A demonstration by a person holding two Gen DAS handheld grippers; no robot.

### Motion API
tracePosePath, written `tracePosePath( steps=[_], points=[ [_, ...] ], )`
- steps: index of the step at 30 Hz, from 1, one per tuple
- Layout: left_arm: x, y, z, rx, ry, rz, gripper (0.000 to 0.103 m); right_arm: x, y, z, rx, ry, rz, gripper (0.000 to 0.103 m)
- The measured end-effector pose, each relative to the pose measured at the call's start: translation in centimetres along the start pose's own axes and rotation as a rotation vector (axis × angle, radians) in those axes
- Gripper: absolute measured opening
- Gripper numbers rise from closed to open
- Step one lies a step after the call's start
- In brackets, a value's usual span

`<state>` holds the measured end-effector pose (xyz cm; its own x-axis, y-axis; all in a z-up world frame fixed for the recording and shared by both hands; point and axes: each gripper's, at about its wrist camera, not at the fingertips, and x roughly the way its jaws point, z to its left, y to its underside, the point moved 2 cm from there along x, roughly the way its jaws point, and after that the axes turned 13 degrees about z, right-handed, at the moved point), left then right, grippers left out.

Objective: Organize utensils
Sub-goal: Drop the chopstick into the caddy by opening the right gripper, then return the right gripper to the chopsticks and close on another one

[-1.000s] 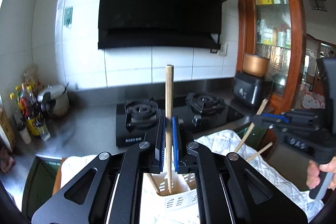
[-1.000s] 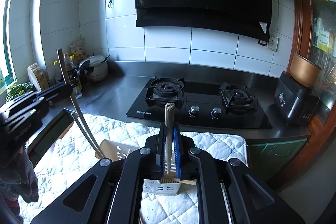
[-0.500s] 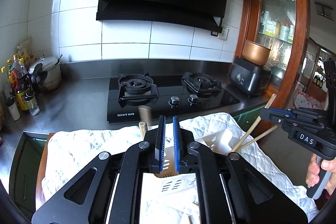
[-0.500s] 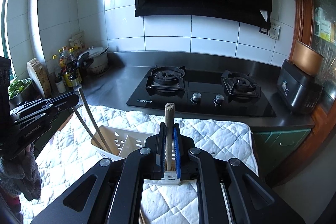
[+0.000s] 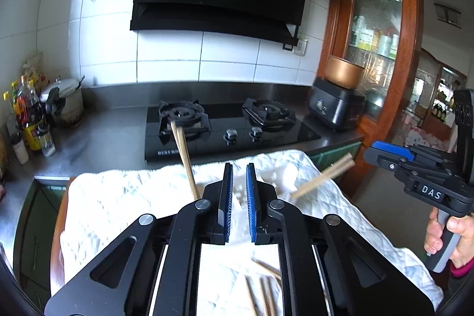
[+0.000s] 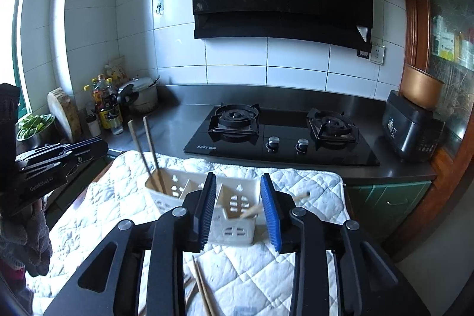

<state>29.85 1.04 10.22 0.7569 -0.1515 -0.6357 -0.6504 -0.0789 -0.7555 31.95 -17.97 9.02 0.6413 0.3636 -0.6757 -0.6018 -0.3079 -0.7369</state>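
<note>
A white utensil caddy (image 6: 237, 203) stands on the quilted cloth (image 6: 311, 185). Two wooden chopsticks (image 6: 151, 150) stand in its left compartment. Another chopstick (image 6: 254, 208) leans rightward in the right compartment, blurred. My right gripper (image 6: 239, 215) is just in front of the caddy; its jaws are opening and press on nothing. My left gripper (image 5: 239, 197) stands nearly shut with only a narrow slit and nothing in it. In the left wrist view the caddy (image 5: 278, 178) is mostly hidden behind the fingers, with chopsticks (image 5: 185, 156) sticking up from it. Several loose chopsticks (image 6: 201, 286) lie on the cloth near me.
A black gas hob (image 6: 281, 138) sits behind the cloth on the steel counter (image 6: 177, 120). Bottles (image 6: 106, 105) and a pressure cooker (image 6: 142, 96) crowd the back left. A black appliance (image 6: 411, 126) stands at the right by a wooden cabinet (image 5: 382, 34). A person's hand (image 5: 447, 236) holds the right gripper.
The left gripper let go of its upright chopstick over the caddy and drew back. The right gripper opened just now, and its chopstick dropped into the right compartment and tipped over.
</note>
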Motion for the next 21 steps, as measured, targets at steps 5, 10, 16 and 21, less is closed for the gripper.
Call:
tracePosePath(
  steps=[5,10,16,21],
  points=[
    [-1.5,3.8,-0.6,-0.01,0.022,0.024,0.01,-1.1,4.9,0.8,-0.044,-0.005,0.033,0.036],
    [-2.1,8.3,-1.5,0.003,0.04,0.06,0.01,-1.0,10.5,1.7,-0.083,-0.025,0.093,0.037],
    [-2.0,13.8,-1.5,-0.036,0.07,0.114,0.01,1.3,16.8,3.0,-0.131,-0.051,0.201,0.037],
    [-1.4,18.2,-0.8,-0.087,0.07,0.177,0.01,3.8,20.8,3.3,-0.132,-0.069,0.288,0.035]
  ],
)
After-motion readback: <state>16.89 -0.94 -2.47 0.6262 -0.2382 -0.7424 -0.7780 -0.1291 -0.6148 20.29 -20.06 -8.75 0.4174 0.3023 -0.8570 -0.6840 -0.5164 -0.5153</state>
